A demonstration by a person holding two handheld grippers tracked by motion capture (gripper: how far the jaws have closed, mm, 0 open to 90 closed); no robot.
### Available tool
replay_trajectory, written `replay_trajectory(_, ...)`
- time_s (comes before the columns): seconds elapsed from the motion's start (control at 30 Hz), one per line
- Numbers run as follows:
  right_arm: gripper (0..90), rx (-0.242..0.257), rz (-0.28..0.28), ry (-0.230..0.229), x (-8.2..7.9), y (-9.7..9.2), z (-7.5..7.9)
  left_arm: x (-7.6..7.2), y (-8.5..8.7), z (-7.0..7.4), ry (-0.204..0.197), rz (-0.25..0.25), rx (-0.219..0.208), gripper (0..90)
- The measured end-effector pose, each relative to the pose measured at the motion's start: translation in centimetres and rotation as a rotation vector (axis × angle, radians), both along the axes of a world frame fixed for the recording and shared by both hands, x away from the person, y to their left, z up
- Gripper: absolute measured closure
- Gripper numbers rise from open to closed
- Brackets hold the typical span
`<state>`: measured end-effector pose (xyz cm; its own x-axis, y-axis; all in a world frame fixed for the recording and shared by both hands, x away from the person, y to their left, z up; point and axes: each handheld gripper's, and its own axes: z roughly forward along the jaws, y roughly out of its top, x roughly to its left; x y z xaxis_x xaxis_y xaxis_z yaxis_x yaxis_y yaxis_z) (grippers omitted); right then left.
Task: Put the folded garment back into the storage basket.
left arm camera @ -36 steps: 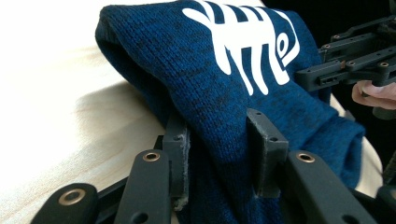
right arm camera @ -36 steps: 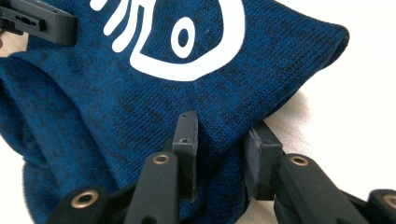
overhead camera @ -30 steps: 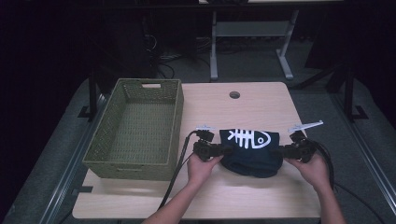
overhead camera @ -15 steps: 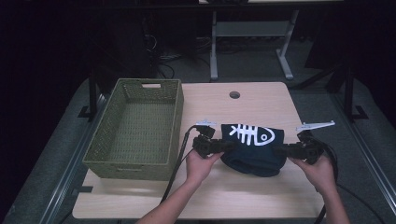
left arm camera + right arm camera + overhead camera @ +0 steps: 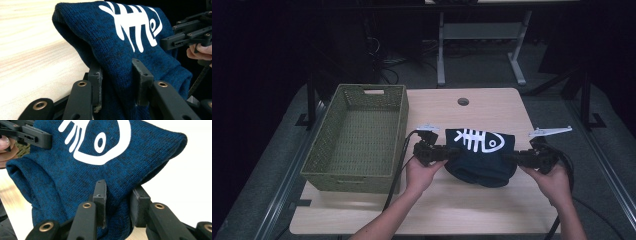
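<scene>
The green woven basket (image 5: 357,135) sits empty on the desk (image 5: 472,200), left of the navy fish-print garment (image 5: 482,155). Left claw (image 5: 117,82) and right claw (image 5: 117,202) each pinch a garment end.

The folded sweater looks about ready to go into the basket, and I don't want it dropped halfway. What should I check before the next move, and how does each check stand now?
1. Left gripper closed on the sweater: ok; in the left gripper view its jaws pinch a fold of the knit.
2. Right gripper closed on it: ok; the right gripper view shows cloth between its jaws.
3. Grips on opposite ends: ok, one at each side.
4. Sweater clear of the table: cannot tell; its lower folds hang low.
5. Basket ready: ok, nothing visible inside.
6. Left cable clear of the path: not ok; it runs along the basket's near wall.
</scene>
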<state>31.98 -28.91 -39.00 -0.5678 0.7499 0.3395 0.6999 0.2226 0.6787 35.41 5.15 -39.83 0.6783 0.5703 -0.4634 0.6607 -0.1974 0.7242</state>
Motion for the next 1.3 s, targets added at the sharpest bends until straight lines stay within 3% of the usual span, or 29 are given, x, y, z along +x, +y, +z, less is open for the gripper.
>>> replay_trajectory(0.97,70.0,0.024,0.020,-0.060,0.1,1.3,4.0,0.6,2.3,3.9,0.006,-0.034,-0.076,65.2)
replay_trajectory(1.3,70.1,0.028,0.034,-0.079,0.3,1.9,5.4,1.2,3.5,5.0,0.046,-0.053,-0.124,65.1)
